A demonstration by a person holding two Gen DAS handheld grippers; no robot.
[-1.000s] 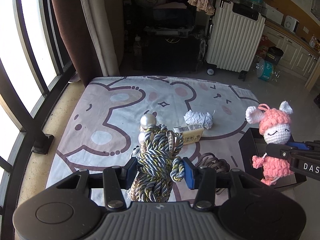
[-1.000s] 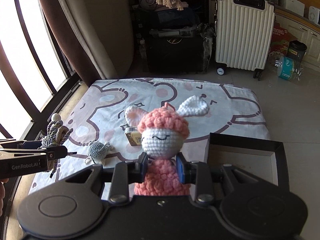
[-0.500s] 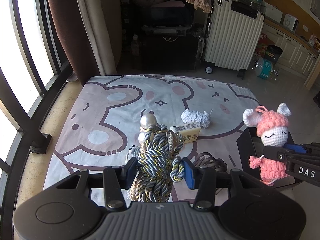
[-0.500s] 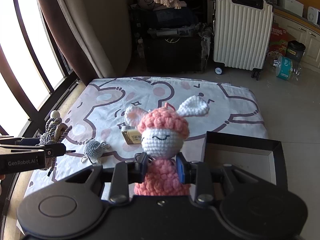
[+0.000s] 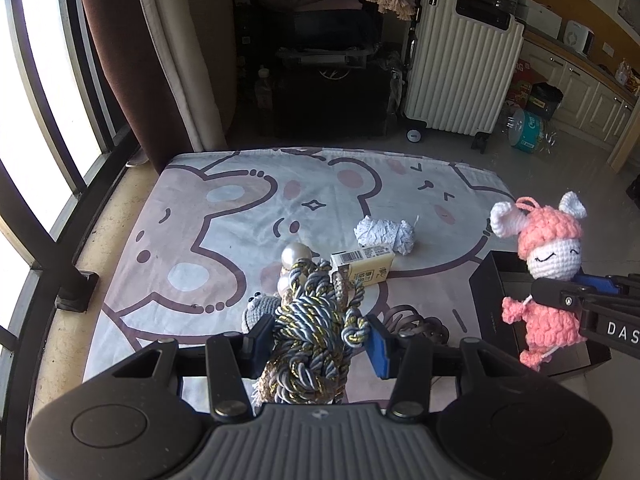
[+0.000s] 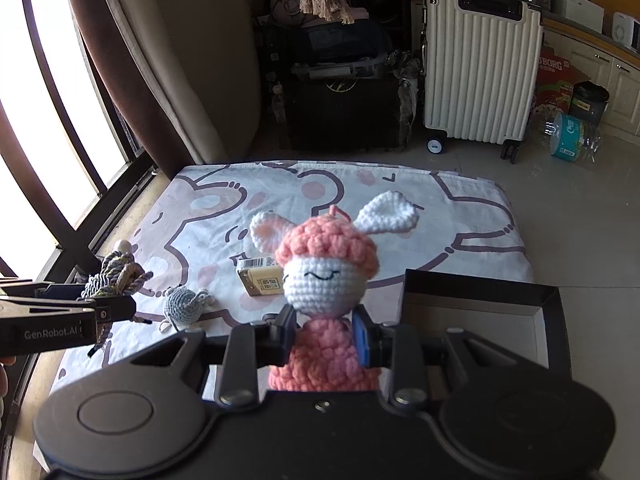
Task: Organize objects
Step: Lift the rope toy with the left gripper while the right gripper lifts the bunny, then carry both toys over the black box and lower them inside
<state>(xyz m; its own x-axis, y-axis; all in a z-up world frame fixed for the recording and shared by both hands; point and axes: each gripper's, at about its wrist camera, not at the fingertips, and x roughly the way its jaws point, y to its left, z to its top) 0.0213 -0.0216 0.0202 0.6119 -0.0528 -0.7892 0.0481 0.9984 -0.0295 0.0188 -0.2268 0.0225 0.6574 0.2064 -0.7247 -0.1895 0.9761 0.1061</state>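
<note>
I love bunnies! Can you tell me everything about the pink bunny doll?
The pink bunny doll is crocheted from yarn: a white face with closed, stitched eyes, a bumpy pink hat with a loop on top, two white ears and a pink body. It stands upright in the air, squeezed at the neck between the right gripper fingers, beside the open black box.

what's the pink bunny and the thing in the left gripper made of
Pink bunny: crocheted yarn, matte; looped stitches show, bobbly on cap and body. Bundle in the left gripper: twisted cord, grey-blue with glinting gold strands, likely satin or metallic thread; the glossy beads look like faux pearl.
</note>
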